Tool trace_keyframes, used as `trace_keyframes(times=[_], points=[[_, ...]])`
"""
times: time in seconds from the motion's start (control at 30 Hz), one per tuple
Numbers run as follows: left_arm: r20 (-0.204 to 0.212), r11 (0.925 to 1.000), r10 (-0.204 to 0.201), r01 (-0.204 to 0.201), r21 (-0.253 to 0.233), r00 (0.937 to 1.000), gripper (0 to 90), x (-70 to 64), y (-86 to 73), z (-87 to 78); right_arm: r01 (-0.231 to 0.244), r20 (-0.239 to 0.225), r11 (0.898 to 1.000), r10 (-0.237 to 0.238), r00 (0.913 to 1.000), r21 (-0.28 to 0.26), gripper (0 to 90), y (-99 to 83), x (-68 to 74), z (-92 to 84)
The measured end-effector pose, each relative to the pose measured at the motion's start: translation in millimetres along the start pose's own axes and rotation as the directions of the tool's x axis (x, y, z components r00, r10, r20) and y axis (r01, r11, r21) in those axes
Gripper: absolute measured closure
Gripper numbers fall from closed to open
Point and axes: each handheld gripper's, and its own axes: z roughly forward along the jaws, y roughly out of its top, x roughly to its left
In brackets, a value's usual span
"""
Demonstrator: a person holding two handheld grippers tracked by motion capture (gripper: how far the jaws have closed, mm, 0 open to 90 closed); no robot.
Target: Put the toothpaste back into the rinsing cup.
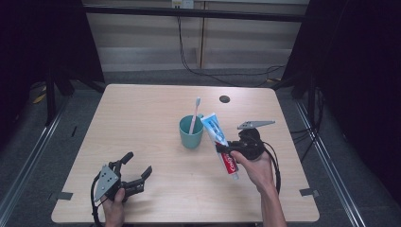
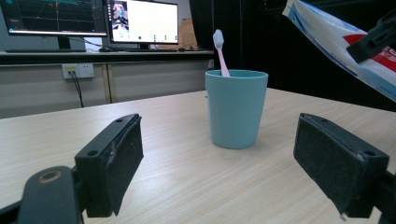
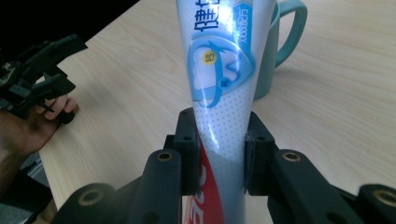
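Down at the near left edge of the table [image 1: 142,101], the left gripper [image 1: 135,166] is sitting low in the person's hand, jaws spread wide with nothing between them, pointing across the wood toward the middle. Moving right, the teal cup [image 1: 191,132] is standing upright near the table's centre, a pink toothbrush [image 1: 194,115] leaning inside it, head up. Just beside the cup on its right, the toothpaste tube [image 1: 220,143] is hanging tilted above the table, its flat end up near the cup's rim. Further right, the right gripper [image 1: 227,150] is clamping the tube across its lower body, pads pressing both sides.
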Motion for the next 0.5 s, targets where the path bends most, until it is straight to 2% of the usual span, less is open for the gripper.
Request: trace_keyframes(times=[0.07,0.17,0.2,0.23,0.27,0.37,0.43,0.47,0.5], points=[[0.000,1.0000,0.001,-0.001,0.001,1.0000,15.7,0.1,0.0,-0.1,0.004,-0.003,1.000,-0.004,1.0000,-0.012,72.4,0.3,0.5,0.1],[0.000,1.0000,0.001,-0.001,0.000,1.0000,15.8,0.1,0.0,0.0,0.013,0.006,0.998,-0.012,0.9999,-0.060,72.4,1.2,1.6,0.5],[0.000,1.0000,0.001,-0.001,0.001,1.0000,15.7,0.1,0.0,-0.1,0.014,0.003,0.996,-0.013,0.9999,-0.092,72.4,2.0,1.6,0.4],[0.000,1.0000,0.001,-0.001,0.001,1.0000,15.7,0.1,0.0,-0.1,0.014,0.003,0.996,-0.013,0.9999,-0.092,72.4,2.0,1.6,0.4],[-0.001,1.0000,-0.005,0.005,-0.004,1.0000,15.8,-0.3,-0.1,0.3,0.025,0.014,0.992,-0.024,0.9996,-0.123,72.4,3.3,3.8,0.0],[0.000,1.0000,0.002,-0.002,0.001,1.0000,15.7,0.1,0.0,-0.1,0.040,0.016,0.988,-0.038,0.9991,-0.150,72.4,4.8,5.2,-0.4],[0.000,1.0000,0.005,-0.005,0.004,1.0000,15.8,0.3,0.1,-0.3,0.062,0.021,0.978,-0.059,0.9980,-0.197,72.4,7.1,8.2,-2.2],[0.000,1.0000,0.001,-0.001,0.000,1.0000,15.8,0.1,0.0,-0.1,0.062,0.021,0.978,-0.059,0.9980,-0.197,72.4,7.1,8.2,-2.2],[0.000,1.0000,0.006,-0.006,0.004,1.0000,15.7,0.4,0.0,-0.3,0.062,0.010,0.973,-0.061,0.9981,-0.221,72.4,8.6,8.7,-3.6]])
